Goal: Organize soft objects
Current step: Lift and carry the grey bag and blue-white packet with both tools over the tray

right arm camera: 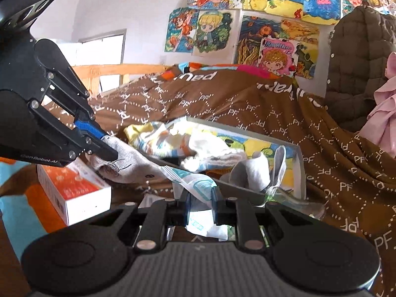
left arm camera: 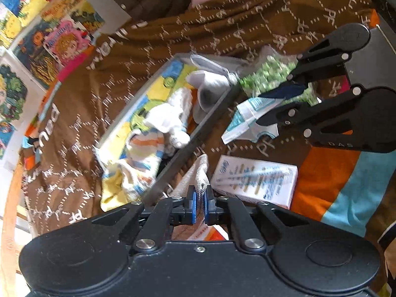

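Brown quilt (left arm camera: 222,24), dotted with white letters, covers the whole bed, with orange and blue bands at its near edge. On it sits one shallow grey box (left arm camera: 198,133) with a cartoon-printed floor, tipped at an angle in the left wrist view. Inside the box: one striped cloth (left arm camera: 146,148), one white sock (left arm camera: 170,116) and one grey sock (left arm camera: 210,86), the grey one draped over the box's rim. Two cartons lie outside the box on the near side: a white and blue carton (left arm camera: 257,180) and an orange and white carton (right arm camera: 74,188), the second just beside the left tool. The left tool (left arm camera: 200,204) has its blue pads squeezed together on a pale grey sock (right arm camera: 128,165), which stretches toward the box's near wall. The right tool (right arm camera: 201,204) is clamped on a white and teal packet (right arm camera: 190,180), held just outside the box's near rim. A green-patterned bag (left arm camera: 267,76) lies past the box's corner, blurred. Open quilt lies beyond the box's far wall. Ten or so drawings (right arm camera: 272,24) crowd the wall.
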Demonstrator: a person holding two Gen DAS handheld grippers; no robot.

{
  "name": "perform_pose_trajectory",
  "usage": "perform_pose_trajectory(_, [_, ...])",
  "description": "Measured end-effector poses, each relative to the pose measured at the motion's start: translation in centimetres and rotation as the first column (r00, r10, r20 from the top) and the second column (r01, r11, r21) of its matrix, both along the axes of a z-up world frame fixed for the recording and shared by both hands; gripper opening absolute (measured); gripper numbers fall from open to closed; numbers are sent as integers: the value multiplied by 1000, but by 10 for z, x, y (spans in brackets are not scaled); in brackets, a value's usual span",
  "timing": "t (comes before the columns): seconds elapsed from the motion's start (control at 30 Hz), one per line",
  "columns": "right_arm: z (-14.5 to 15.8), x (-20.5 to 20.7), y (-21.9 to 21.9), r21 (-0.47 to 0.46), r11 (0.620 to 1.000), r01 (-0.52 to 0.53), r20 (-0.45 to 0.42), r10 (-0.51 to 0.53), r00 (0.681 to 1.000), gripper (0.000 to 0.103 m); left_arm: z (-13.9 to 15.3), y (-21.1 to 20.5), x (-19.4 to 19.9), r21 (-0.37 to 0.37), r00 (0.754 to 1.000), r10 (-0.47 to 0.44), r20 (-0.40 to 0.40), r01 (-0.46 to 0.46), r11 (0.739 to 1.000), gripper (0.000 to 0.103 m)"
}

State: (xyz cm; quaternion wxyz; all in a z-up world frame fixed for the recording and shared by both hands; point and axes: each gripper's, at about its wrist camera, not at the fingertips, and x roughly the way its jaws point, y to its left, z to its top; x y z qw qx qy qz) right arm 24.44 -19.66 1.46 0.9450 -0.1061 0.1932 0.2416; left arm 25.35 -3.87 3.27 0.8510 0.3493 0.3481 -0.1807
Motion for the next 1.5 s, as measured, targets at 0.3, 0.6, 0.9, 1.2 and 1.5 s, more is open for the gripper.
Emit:
perform_pose_trajectory(0.3, [21,2,-20,113,992,55,1,-56,998,18,27,-6,-6,-16,986,21,164,-19,1000,5])
perform_pose_trajectory(0.6, [27,1,-24,132,988,85,16,-88,996,18,48,-9,-6,-29,963,49,266,-43,999,5])
perform_pose_trajectory(0.9, [36,0,-33,149,981,124,35,-130,991,18,68,-3,-2,-103,934,48,353,-12,995,5])
perform_pose_trajectory(1.2, [67,68,-23,112,984,139,66,-147,987,18,98,8,50,-275,890,80,449,52,960,5])
perform_pose_trajectory(1.5, [50,146,-2,134,971,196,-76,-187,979,18,82,10,123,-433,887,120,445,96,896,5])
